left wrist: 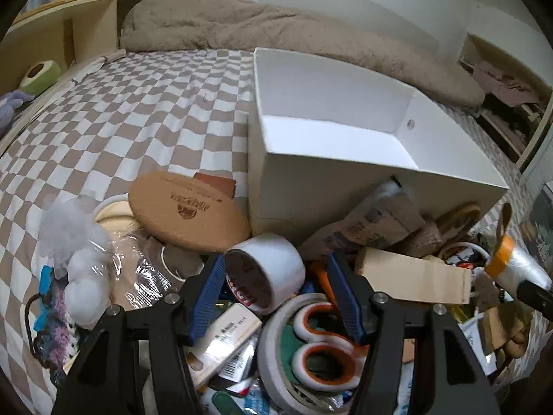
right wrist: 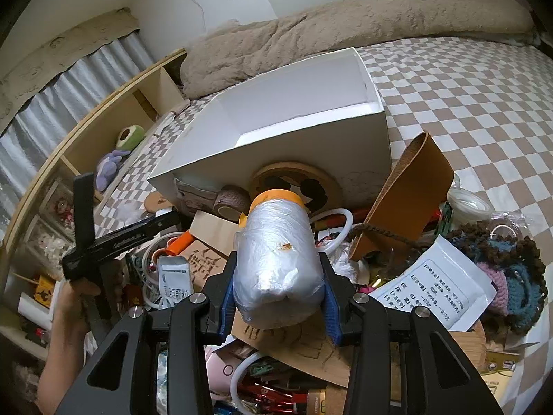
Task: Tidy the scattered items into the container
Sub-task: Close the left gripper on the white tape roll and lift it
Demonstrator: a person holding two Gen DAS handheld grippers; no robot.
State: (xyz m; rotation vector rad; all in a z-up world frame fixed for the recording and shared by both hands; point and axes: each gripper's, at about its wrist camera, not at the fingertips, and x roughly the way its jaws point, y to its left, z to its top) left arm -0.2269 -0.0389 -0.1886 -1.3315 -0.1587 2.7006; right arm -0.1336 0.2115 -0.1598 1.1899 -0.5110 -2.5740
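The white box (left wrist: pixel 345 181) stands open-topped on the checkered bed, behind a pile of loose items. My left gripper (left wrist: pixel 275 273) is open over the pile. A white tape roll (left wrist: pixel 273 259) lies between its blue pads (left wrist: pixel 207 294), with a gap on the right side. My right gripper (right wrist: pixel 276 307) is shut on a plastic film roll (right wrist: pixel 276 259) with an orange-taped end, held above the pile just before the box (right wrist: pixel 276 152). That roll (left wrist: pixel 518 266) also shows at the right edge of the left wrist view. A hand (right wrist: pixel 69 297) holds the left gripper's black body (right wrist: pixel 114 238).
The pile holds a cork disc (left wrist: pixel 188 212), orange-handled scissors (left wrist: pixel 325 342), a masking tape ring (left wrist: pixel 273 352), a brown leather piece (right wrist: pixel 404 200), a crocheted item (right wrist: pixel 508 276) and a white packet (right wrist: pixel 439 287). A beige blanket (left wrist: pixel 276 31) lies behind the box, with wooden shelves (right wrist: pixel 103 117) beside the bed.
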